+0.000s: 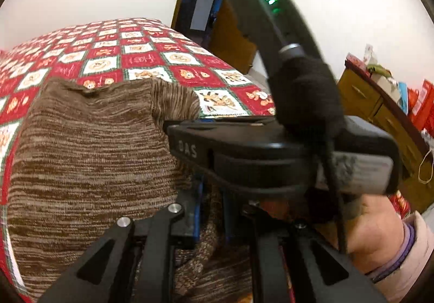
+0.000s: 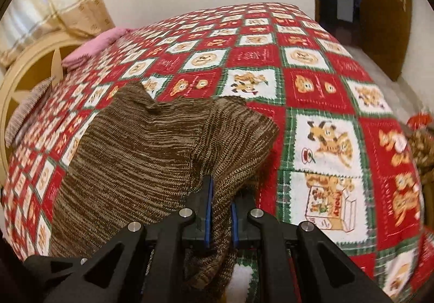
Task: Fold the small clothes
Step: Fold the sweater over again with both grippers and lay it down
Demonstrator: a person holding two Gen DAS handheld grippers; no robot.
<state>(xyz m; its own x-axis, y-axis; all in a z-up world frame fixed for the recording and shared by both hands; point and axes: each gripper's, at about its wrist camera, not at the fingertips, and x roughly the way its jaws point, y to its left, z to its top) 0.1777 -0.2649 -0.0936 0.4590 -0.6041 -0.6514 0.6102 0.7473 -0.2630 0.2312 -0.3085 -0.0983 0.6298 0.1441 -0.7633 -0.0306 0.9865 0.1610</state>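
A brown striped knit garment lies on the bed's red, white and green checked quilt. My left gripper is shut on a bunched edge of the knit near the bottom of the left wrist view. The right gripper's body crosses that view just ahead, held by a hand. In the right wrist view my right gripper is shut on a raised fold of the same knit garment, which spreads left over the quilt.
A wooden headboard, a pink cloth and a grey knit item are at the bed's far left. A wooden dresser with clutter stands right. A dark doorway is behind the bed.
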